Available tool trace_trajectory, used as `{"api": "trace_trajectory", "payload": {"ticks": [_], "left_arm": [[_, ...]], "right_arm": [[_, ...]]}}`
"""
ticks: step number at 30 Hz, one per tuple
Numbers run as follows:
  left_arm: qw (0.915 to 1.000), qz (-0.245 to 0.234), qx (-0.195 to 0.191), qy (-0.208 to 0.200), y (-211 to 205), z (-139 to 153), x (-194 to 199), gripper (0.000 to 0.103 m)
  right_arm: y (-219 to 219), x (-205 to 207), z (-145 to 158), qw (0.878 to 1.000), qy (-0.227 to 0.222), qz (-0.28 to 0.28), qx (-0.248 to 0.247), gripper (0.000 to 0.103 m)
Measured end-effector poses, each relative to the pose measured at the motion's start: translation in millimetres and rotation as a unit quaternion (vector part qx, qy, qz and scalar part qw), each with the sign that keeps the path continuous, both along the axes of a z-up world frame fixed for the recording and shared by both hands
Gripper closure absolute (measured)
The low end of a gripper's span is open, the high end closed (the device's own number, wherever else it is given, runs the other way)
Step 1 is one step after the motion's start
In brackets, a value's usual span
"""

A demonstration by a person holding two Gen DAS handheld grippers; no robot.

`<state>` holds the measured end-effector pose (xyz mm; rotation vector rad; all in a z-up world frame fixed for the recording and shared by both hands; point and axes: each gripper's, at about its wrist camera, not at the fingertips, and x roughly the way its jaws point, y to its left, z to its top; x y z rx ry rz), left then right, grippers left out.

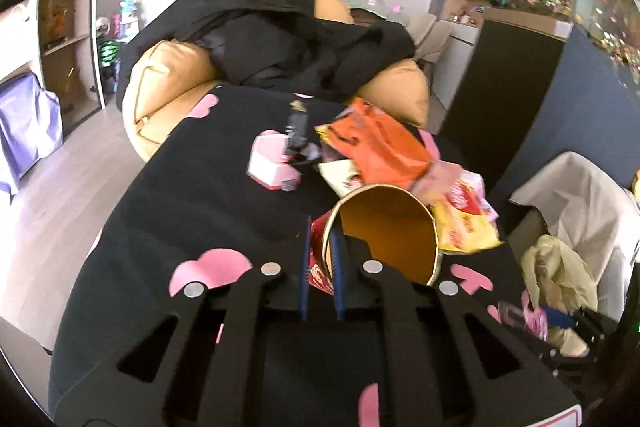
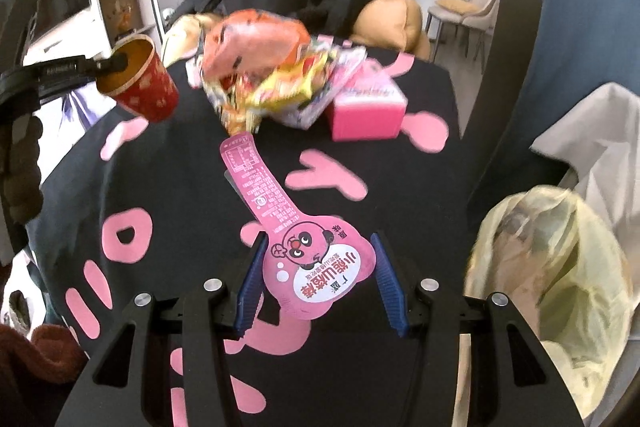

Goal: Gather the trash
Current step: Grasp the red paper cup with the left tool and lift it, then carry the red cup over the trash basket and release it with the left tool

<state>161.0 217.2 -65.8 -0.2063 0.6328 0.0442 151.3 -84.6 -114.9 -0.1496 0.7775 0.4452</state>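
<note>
My left gripper [image 1: 320, 247] is shut on the rim of a red paper cup [image 1: 384, 231] with a tan inside, held above the black cloth with pink letters [image 1: 180, 211]. The cup also shows in the right wrist view [image 2: 140, 79], at the upper left. My right gripper [image 2: 316, 247] is open, its blue pads on either side of a pink guitar-shaped snack wrapper [image 2: 304, 247] lying on the cloth [image 2: 160, 187]. A pile of orange and yellow wrappers [image 2: 272, 67] and a pink box [image 2: 366, 107] lie farther back.
A trash bin lined with a white bag [image 2: 592, 155], holding a crumpled yellowish plastic bag [image 2: 548, 267], stands at the right. A tan sofa with black clothes [image 1: 280, 39] lies behind the table. Shelves [image 1: 68, 7] stand at the far left.
</note>
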Motion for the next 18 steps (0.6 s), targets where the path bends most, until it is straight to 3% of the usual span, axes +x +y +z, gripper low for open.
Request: {"api": "trace_trajectory", "payload": {"ticks": [10,18], "left_arm": [[0.9988,-0.037,0.014,-0.029,-49.3,30.6,-12.1,0.094],[0.9930,-0.103,0.015,-0.056,-101.3,69.7,-13.4,0.094]], "right_arm": [[-31.6,0.5,27.5,1.000,-0.022,-0.013,-0.005,0.055],[-79.2,-12.0,55.2,0.996,-0.069,-0.062,-0.017,0.055]]}}
